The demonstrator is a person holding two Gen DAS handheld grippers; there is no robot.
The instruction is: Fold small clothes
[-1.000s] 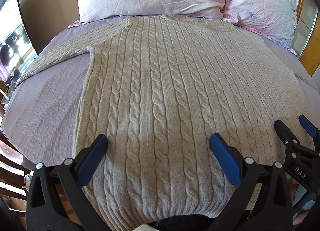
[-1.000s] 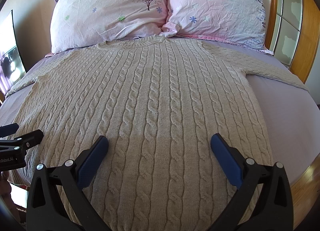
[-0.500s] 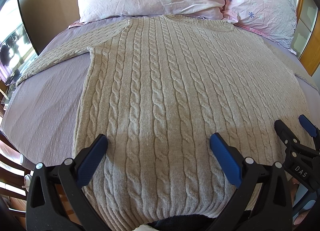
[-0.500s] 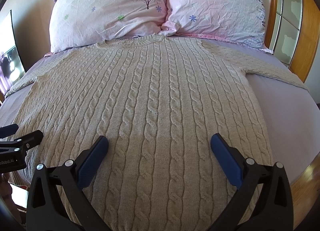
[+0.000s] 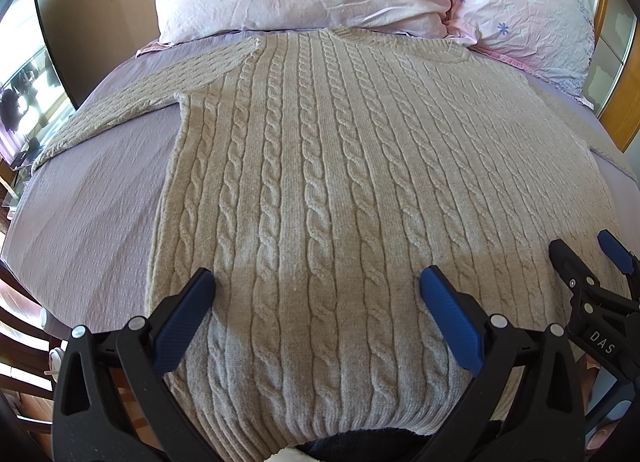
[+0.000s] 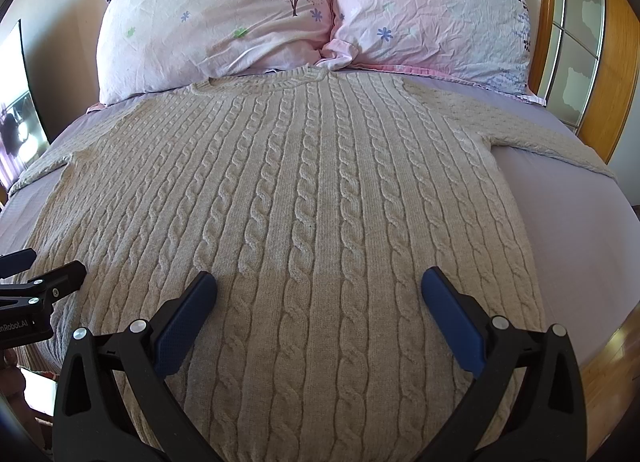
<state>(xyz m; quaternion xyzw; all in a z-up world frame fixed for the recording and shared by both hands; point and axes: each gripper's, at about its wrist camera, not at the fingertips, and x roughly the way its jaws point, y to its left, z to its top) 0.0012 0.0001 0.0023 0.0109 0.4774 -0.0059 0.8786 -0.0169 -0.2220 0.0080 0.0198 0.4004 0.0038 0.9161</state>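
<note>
A beige cable-knit sweater (image 5: 340, 182) lies flat and spread out on the bed, neck toward the pillows, sleeves stretched out to both sides; it also fills the right wrist view (image 6: 304, 202). My left gripper (image 5: 316, 298) is open and empty, hovering over the hem's left half. My right gripper (image 6: 318, 298) is open and empty over the hem's right half. Each gripper shows at the edge of the other's view: the right gripper (image 5: 584, 262) and the left gripper (image 6: 48, 266).
Two pink floral pillows (image 6: 224, 22) (image 6: 432, 10) lean at the head of the bed. The lilac sheet (image 5: 92, 222) lies bare on either side of the sweater. A wooden frame with glass panes (image 6: 580, 42) stands at right. Wooden slats (image 5: 16, 346) show at lower left.
</note>
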